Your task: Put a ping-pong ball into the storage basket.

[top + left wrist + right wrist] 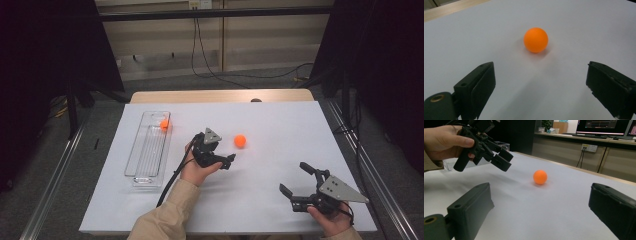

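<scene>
Currently: white table [260, 200] carries a clear tray [145, 165] at left, with one orange ball [164, 124] at its far end. Left hand [197, 170] reaches in from the bottom, left gripper [227, 161] tilted down, jaws spread, nothing between them. Loose orange ball [240, 141] sits just beyond its tips, untouched. Right gripper [297, 182] rests near the right edge, jaws apart, empty.

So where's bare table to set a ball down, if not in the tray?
Free: the white table right of the loose orange ball, up to the far edge, and the near strip between both hands. Crowded: around the left gripper and clear tray; the right gripper fills the near-right corner.
</scene>
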